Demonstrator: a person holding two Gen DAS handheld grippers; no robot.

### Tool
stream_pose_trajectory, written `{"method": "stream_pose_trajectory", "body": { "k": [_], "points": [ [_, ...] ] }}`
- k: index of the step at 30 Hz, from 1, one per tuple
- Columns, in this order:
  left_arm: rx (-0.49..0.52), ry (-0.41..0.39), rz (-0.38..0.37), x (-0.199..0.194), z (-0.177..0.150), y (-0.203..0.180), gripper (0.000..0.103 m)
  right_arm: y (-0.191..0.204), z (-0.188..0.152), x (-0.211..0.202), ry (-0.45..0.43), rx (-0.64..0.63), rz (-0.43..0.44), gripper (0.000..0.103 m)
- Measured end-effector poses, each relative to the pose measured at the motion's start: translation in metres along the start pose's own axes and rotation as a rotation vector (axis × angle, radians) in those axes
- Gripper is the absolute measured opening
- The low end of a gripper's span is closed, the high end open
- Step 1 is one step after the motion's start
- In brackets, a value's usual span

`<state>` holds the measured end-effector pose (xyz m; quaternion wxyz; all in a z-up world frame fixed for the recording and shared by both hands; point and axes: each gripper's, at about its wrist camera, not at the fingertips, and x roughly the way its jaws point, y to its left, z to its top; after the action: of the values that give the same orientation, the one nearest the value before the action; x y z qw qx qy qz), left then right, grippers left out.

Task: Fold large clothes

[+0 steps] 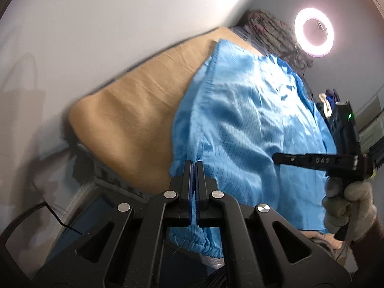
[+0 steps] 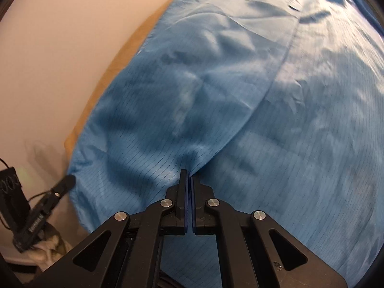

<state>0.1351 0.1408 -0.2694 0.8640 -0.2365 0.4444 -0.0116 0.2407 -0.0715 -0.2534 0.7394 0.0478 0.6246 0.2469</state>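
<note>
A large light-blue garment [image 1: 242, 120] with thin dark stripes lies spread over a tan blanket [image 1: 134, 110] on a bed. My left gripper [image 1: 194, 165] is shut on the garment's gathered elastic cuff, which bunches at its fingertips and hangs below them. In the right wrist view the blue garment [image 2: 216, 91] fills the picture, and my right gripper [image 2: 188, 174] is shut on a pinch of its cloth where folds converge. The right gripper [image 1: 283, 158] also shows from the side in the left wrist view, held by a gloved hand [image 1: 348, 208]. The left gripper [image 2: 69, 181] appears at the garment's left corner.
A white wall [image 1: 96, 36] runs along the bed's far side. A lit ring lamp [image 1: 314, 32] stands at the back right beside a dark patterned bundle [image 1: 271, 33]. Dark cables [image 1: 48, 213] and a dark box lie below the bed's edge at the left.
</note>
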Motion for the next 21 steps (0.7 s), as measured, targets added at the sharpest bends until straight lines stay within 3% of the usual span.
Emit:
{"method": "stream_pose_trajectory", "body": {
  "k": [4, 8, 13, 21],
  "points": [
    [0.046, 0.006, 0.022, 0.009, -0.001, -0.011, 0.0, -0.015, -0.008, -0.015, -0.006, 0.028, -0.045, 0.001],
    [0.044, 0.001, 0.047, 0.005, -0.001, 0.002, 0.0, -0.013, -0.008, -0.035, -0.002, -0.042, -0.06, 0.001],
    [0.057, -0.005, 0.054, 0.001, 0.001, 0.01, 0.0, 0.004, 0.011, -0.063, -0.132, -0.094, -0.08, 0.001],
    [0.081, -0.002, 0.052, 0.004, 0.003, 0.004, 0.0, 0.043, 0.074, -0.022, -0.195, -0.139, -0.106, 0.003]
  ]
}}
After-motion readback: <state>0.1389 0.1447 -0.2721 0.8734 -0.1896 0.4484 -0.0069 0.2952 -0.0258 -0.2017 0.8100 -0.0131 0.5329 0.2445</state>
